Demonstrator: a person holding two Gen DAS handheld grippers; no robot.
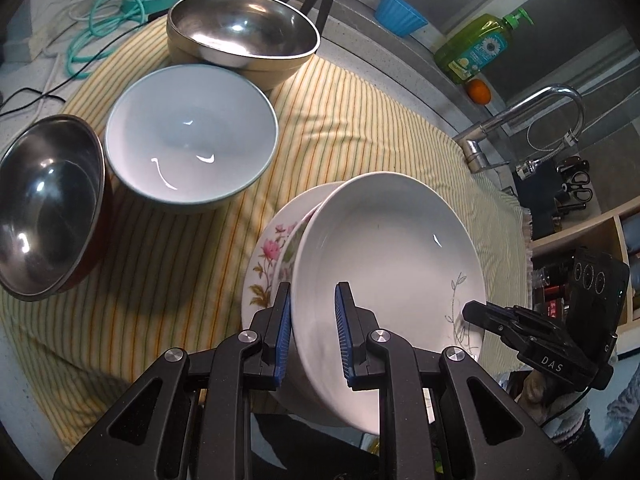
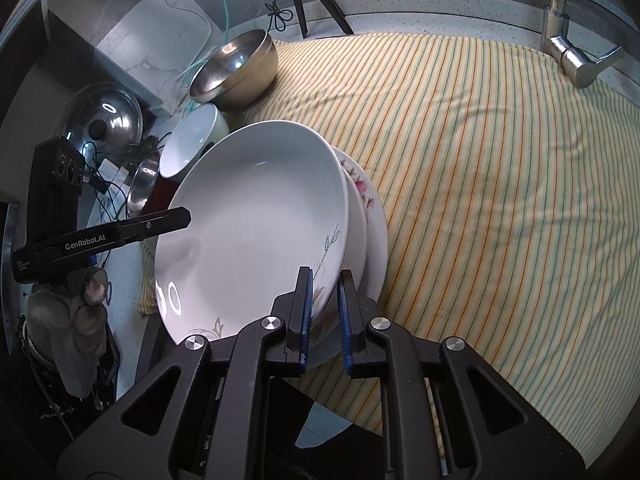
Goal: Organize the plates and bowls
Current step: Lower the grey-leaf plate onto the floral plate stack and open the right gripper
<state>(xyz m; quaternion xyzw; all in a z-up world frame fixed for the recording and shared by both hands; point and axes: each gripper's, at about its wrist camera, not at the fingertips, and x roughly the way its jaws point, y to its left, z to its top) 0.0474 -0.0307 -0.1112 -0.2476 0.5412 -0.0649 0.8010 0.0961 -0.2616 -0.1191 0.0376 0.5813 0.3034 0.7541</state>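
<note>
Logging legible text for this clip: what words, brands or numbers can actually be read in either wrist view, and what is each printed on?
"DAS": on the right gripper, side of its body, in the left wrist view.
"GenRobot.AI": on the left gripper, along its finger, in the right wrist view.
Small white print at the left gripper's base: too small to read.
Green soap bottle label: daisy picture visible, wording blurred.

A striped yellow cloth (image 2: 500,184) covered the speckled grey desk (image 2: 420,8). At the upper right stood a chrome faucet (image 1: 532,120); marbled grey wall tiles (image 2: 132,40) filled the upper left.
</note>
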